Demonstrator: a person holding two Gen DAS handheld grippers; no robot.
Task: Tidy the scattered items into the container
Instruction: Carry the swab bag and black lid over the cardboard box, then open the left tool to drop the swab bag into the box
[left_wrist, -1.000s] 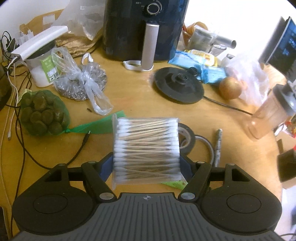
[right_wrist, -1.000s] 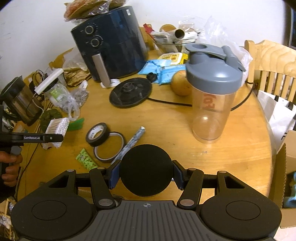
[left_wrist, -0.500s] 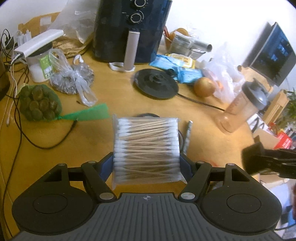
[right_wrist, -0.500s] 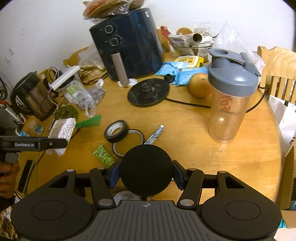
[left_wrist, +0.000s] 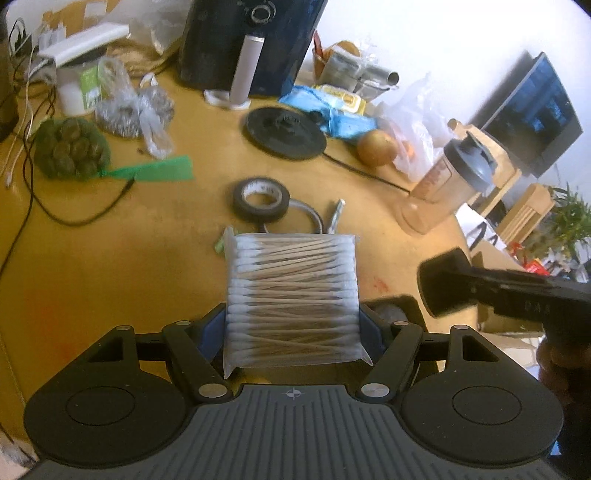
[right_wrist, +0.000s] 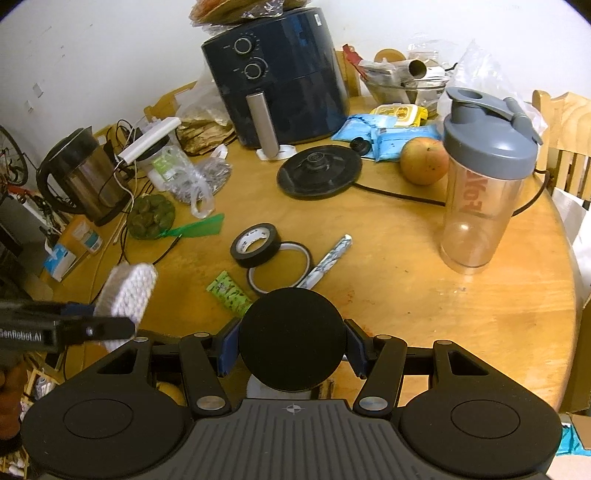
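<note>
The left gripper (left_wrist: 291, 325) with the swabs (left_wrist: 291, 299) now sits nearer the right gripper (right_wrist: 291, 350), back from the tape (left_wrist: 261, 199).

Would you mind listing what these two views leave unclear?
- Container: no view shows one for certain.
- Round black object in the right gripper: identity unclear; only its dark face shows.
- Cotton swab pack in the left gripper: blurred in the right wrist view.
- Table: near edge hidden by the gripper body.
</note>
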